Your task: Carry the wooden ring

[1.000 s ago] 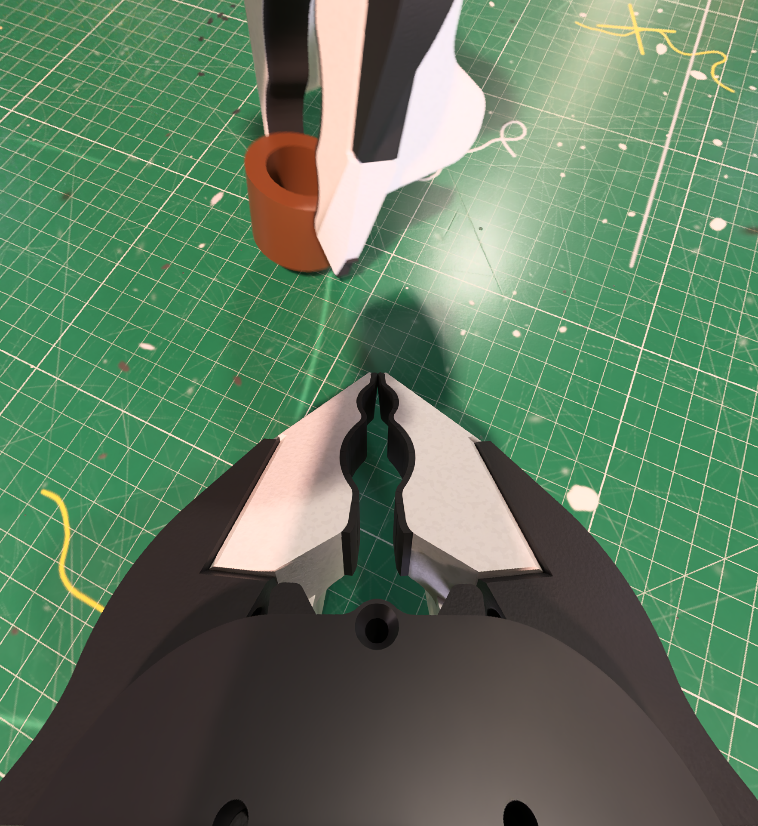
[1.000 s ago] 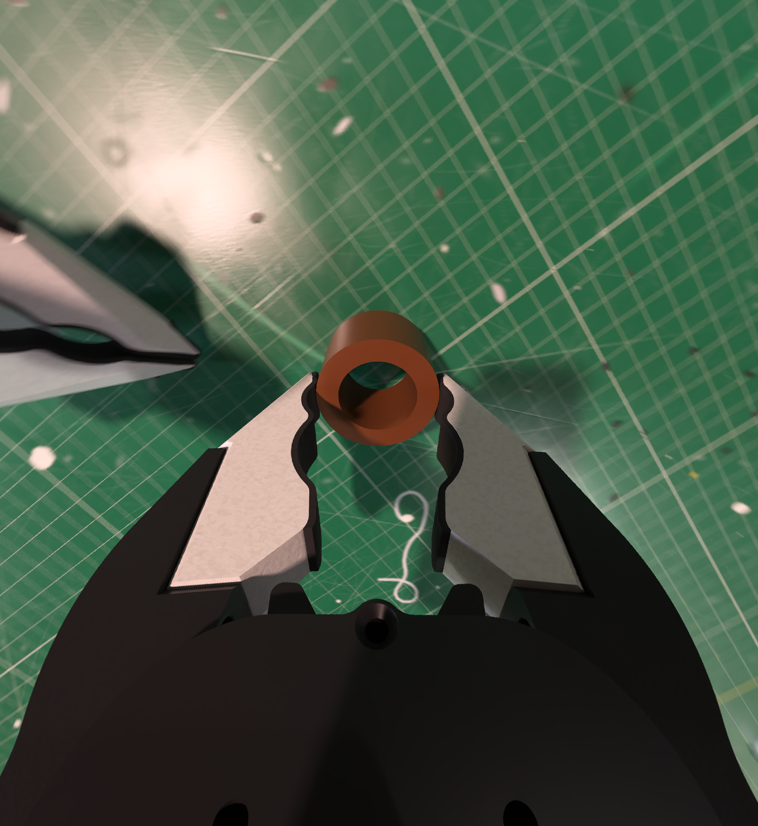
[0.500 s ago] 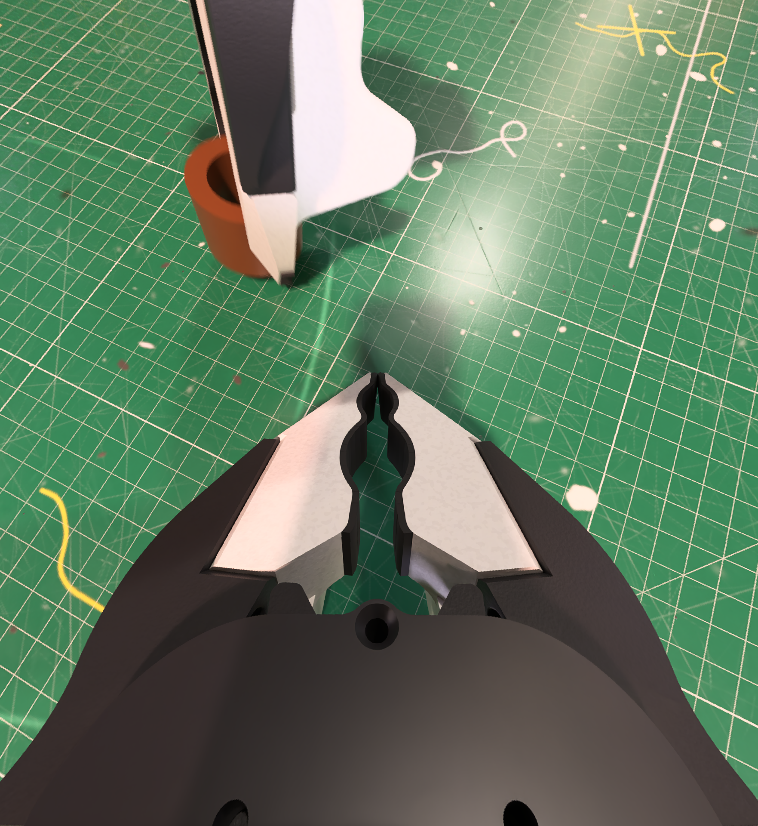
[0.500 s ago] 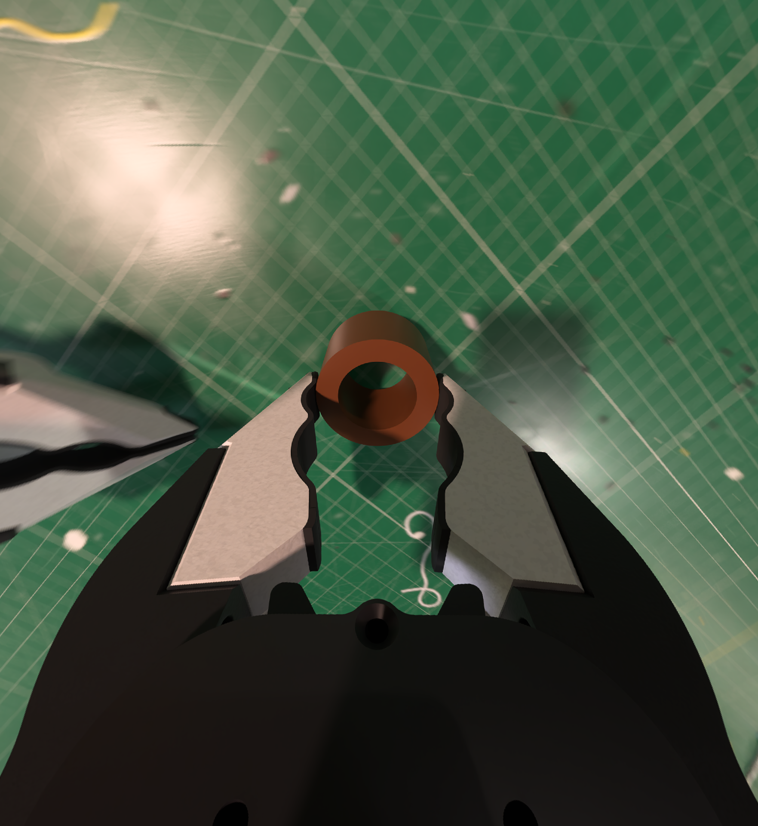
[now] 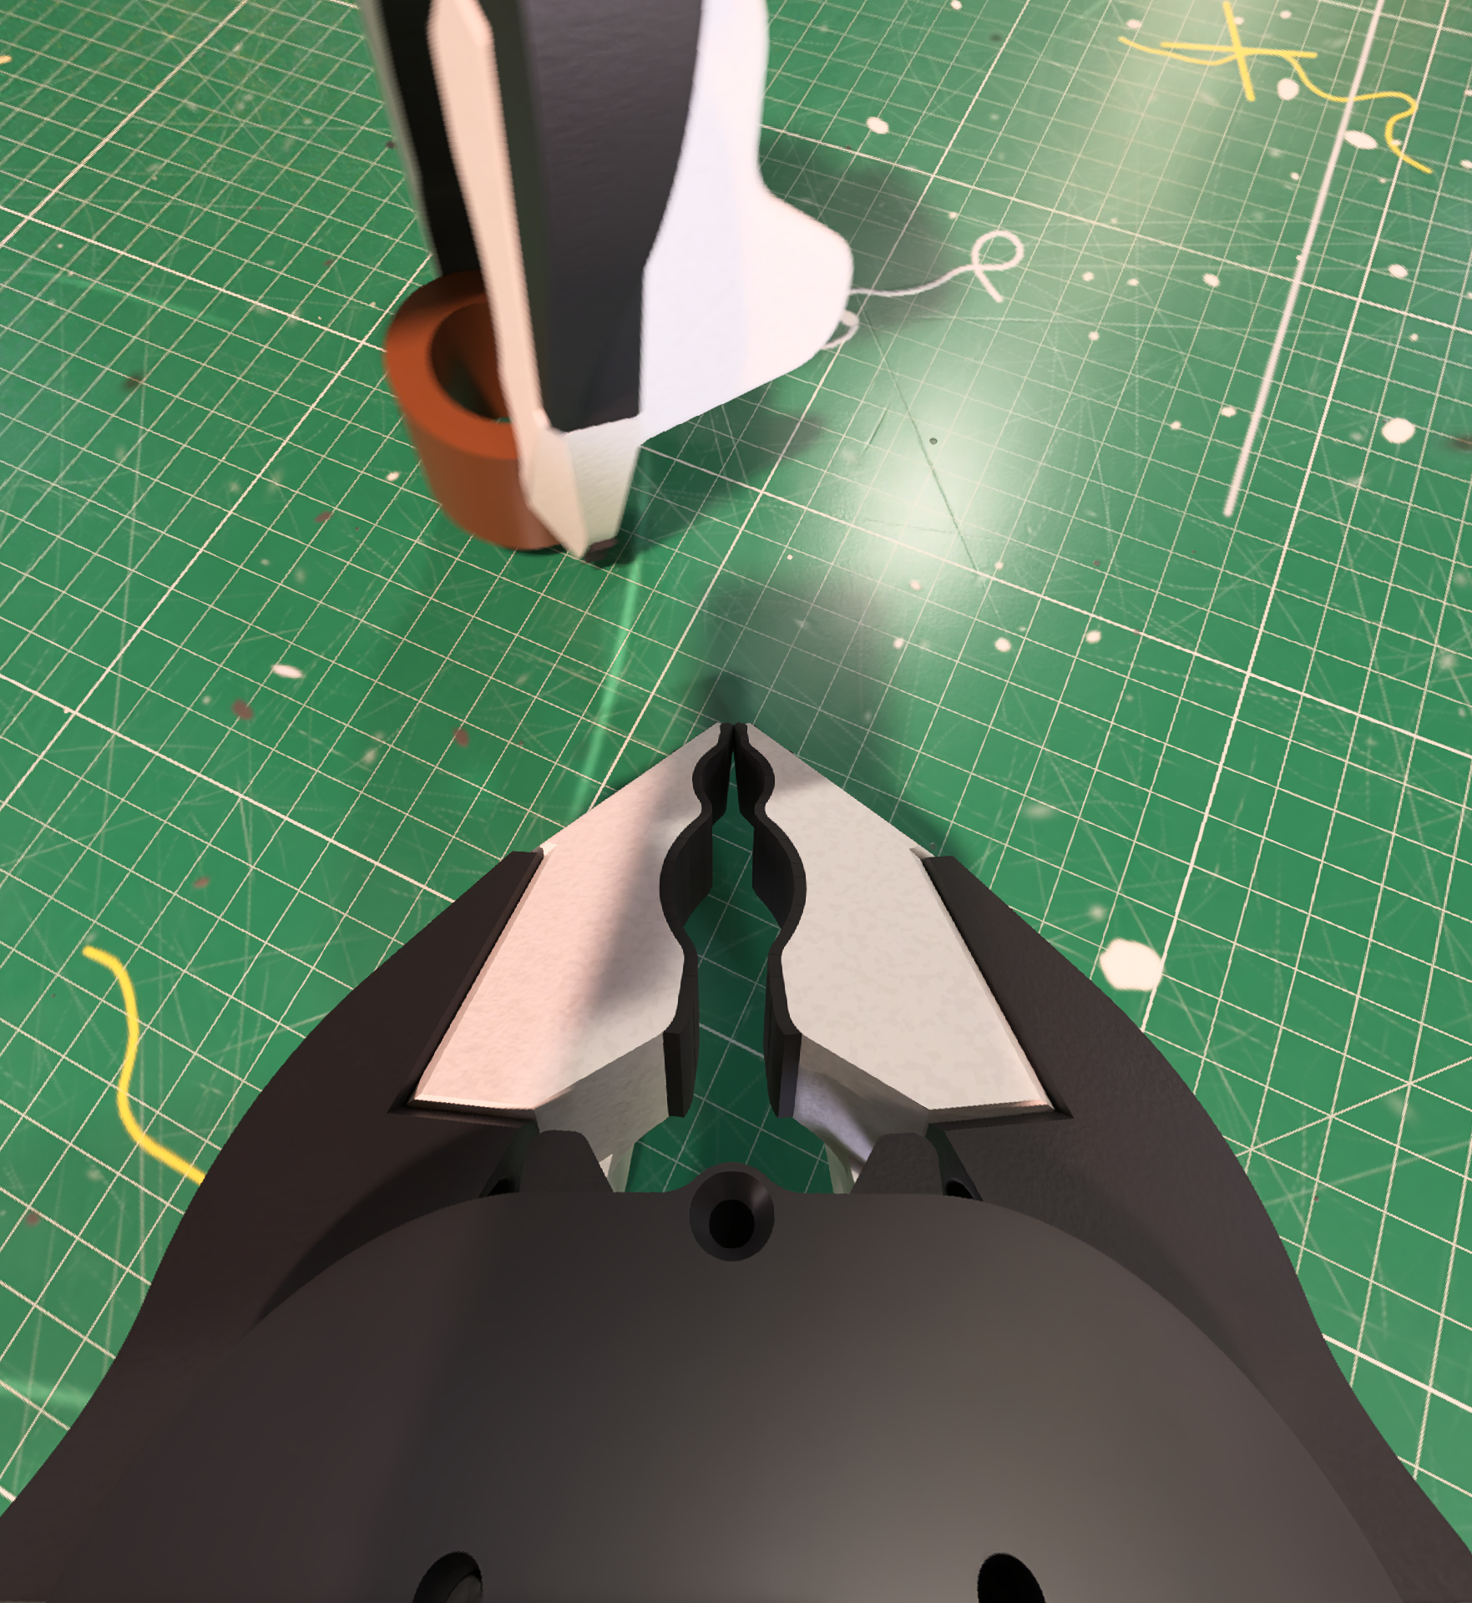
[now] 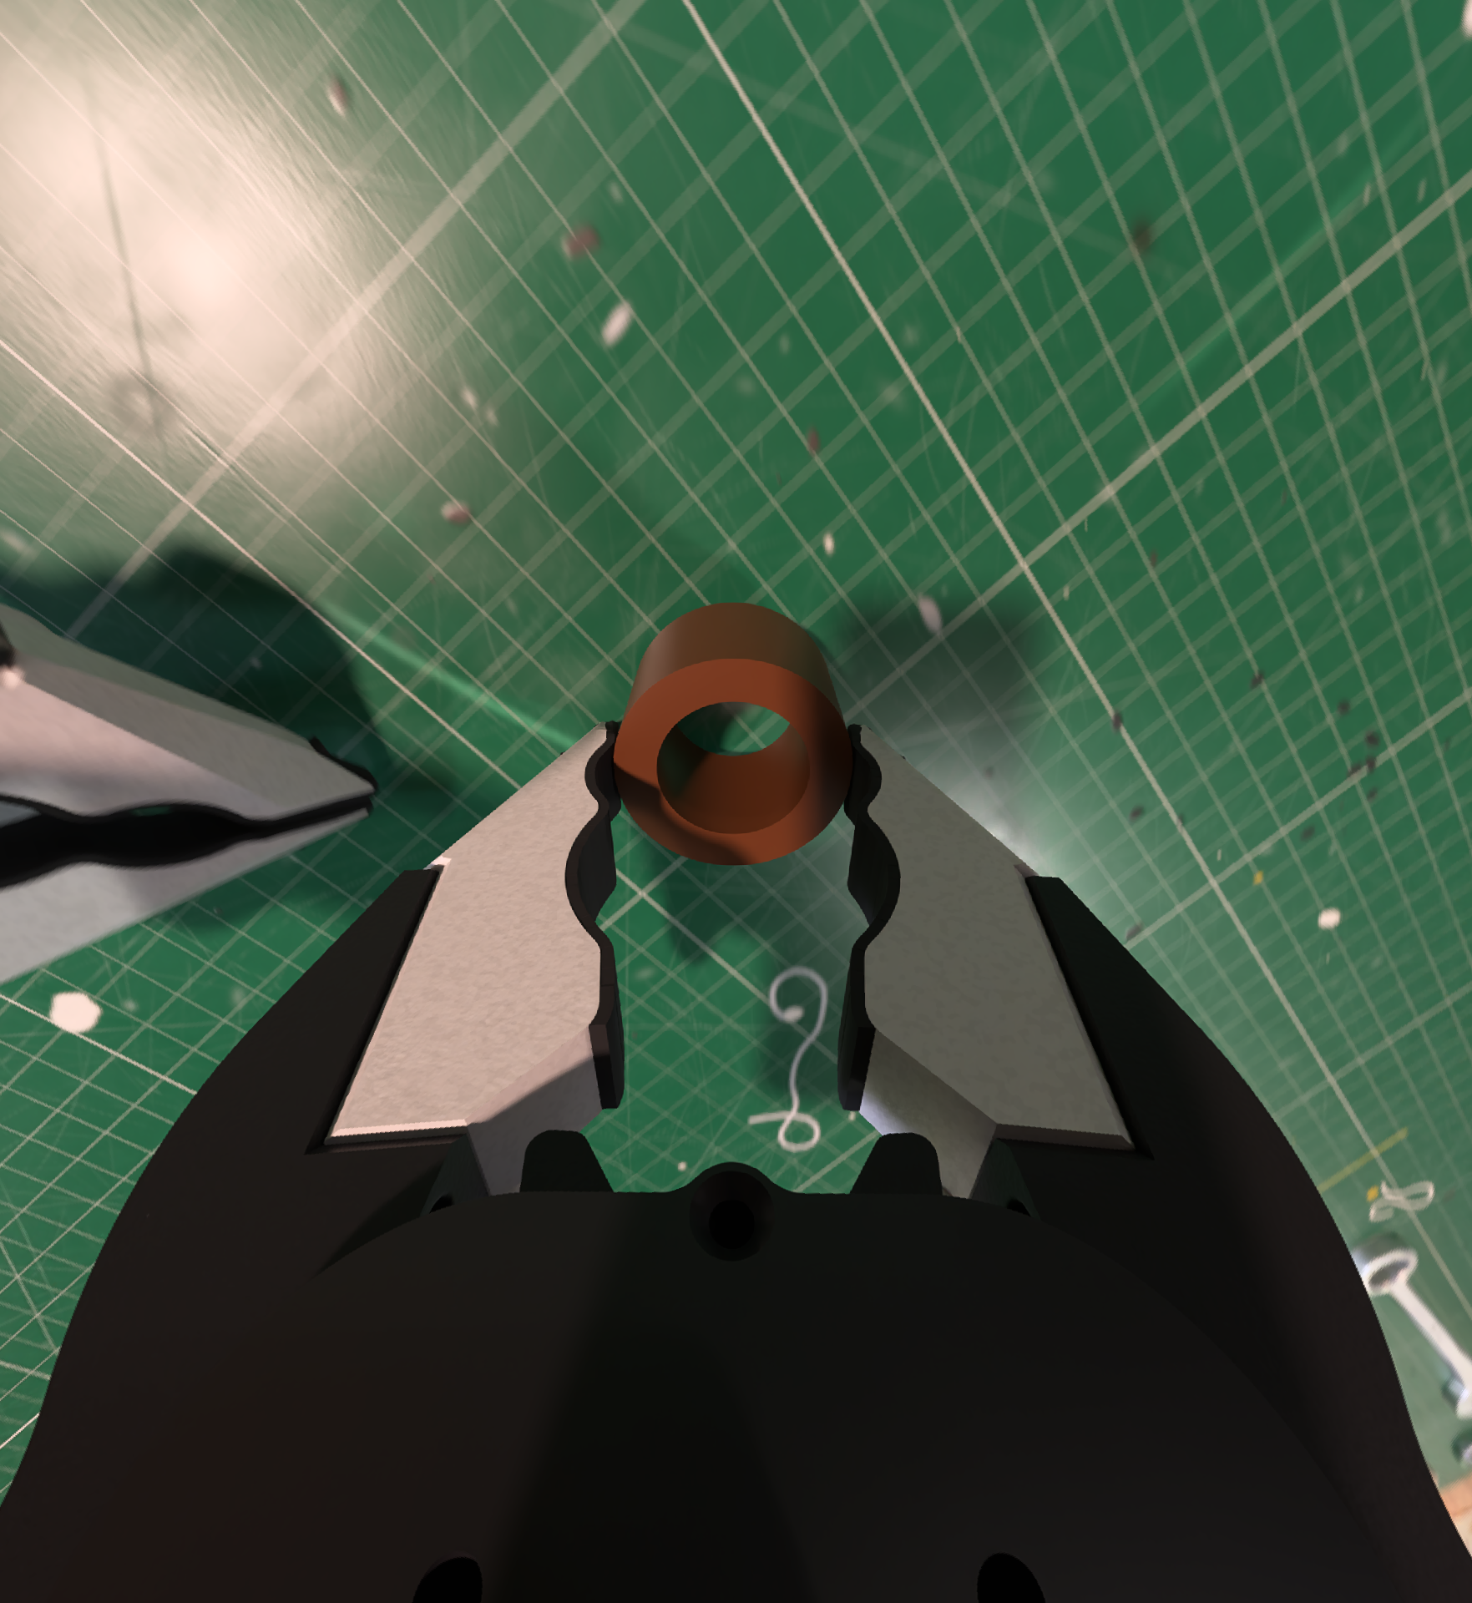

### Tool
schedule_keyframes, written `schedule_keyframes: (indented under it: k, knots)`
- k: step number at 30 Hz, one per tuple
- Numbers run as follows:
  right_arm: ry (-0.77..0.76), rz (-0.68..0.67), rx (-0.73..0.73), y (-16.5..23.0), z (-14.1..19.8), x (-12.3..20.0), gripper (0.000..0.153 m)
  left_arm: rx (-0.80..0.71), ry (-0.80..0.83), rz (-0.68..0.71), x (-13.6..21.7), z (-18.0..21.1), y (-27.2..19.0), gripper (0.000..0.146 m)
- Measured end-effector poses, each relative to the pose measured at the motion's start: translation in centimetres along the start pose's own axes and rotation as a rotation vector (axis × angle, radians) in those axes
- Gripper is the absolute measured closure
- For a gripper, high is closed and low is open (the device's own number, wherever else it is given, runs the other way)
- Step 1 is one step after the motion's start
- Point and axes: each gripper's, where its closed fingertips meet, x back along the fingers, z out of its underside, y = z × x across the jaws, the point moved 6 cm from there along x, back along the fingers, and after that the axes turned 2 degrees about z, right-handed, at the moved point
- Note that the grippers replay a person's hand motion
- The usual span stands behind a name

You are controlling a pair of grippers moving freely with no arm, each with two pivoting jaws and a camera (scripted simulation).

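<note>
The wooden ring (image 6: 730, 807) is a short brown tube. My right gripper (image 6: 730, 750) is shut on it, one fingertip on each side of its wall, and its hole faces the camera. In the left wrist view the ring (image 5: 463, 468) sits at or just above the green mat, with the right gripper (image 5: 498, 408) reaching down over it from the top. My left gripper (image 5: 732, 736) is shut and empty, low over the mat, a short way in front of the ring. It shows at the left of the right wrist view (image 6: 363, 794).
A green cutting mat (image 5: 1148, 694) with a white grid covers the whole surface. A white thread squiggle (image 6: 793, 1067) lies under the right gripper. A yellow thread (image 5: 129, 1067) lies at the left. A white bolt (image 6: 1426, 1336) lies at the lower right, near the mat's edge.
The right gripper has carried the ring to the left in the left wrist view, then slightly back, and has turned as it went. The left gripper has not moved.
</note>
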Motion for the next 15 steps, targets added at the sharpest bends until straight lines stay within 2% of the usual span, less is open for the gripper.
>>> schedule_keyframes:
  k: [4, 6, 7, 8, 10, 11, 13, 14, 15]
  knots:
    - [-0.038, 0.060, -0.017, 0.0, -2.7, -0.5, 0.101, 0.005, 0.000, 0.007, 0.0, 0.0, 0.0, 0.146]
    - [-0.053, -0.137, 0.070, 2.0, -3.7, -0.5, 0.101, 0.002, 0.000, 0.006, 0.0, 0.0, 0.0, 0.146]
    - [-0.048, -0.166, 0.119, 2.4, -3.9, -0.5, 0.101, 0.002, 0.000, 0.005, 0.0, 0.0, 0.0, 0.146]
    - [-0.027, -0.146, 0.123, 2.2, -4.0, -0.5, 0.101, 0.002, 0.000, 0.006, 0.0, 0.0, 0.0, 0.146]
    - [0.020, -0.022, 0.016, 0.4, -4.2, -0.6, 0.101, 0.002, 0.000, 0.010, 0.0, 0.0, 0.0, 0.146]
    - [0.014, -0.002, 0.011, 0.3, -4.3, -0.7, 0.101, 0.000, 0.000, 0.010, 0.0, 0.0, -0.1, 0.146]
    - [-0.035, -0.149, 0.105, 2.0, -4.5, -0.6, 0.101, -0.004, 0.000, 0.009, 0.0, 0.0, -0.1, 0.146]
    - [-0.034, -0.152, 0.151, 2.4, -4.4, -0.5, 0.101, -0.004, 0.000, 0.009, 0.0, 0.0, -0.1, 0.146]
    - [-0.014, -0.128, 0.125, 2.1, -4.4, -0.6, 0.101, -0.004, 0.000, 0.008, 0.0, 0.0, -0.1, 0.146]
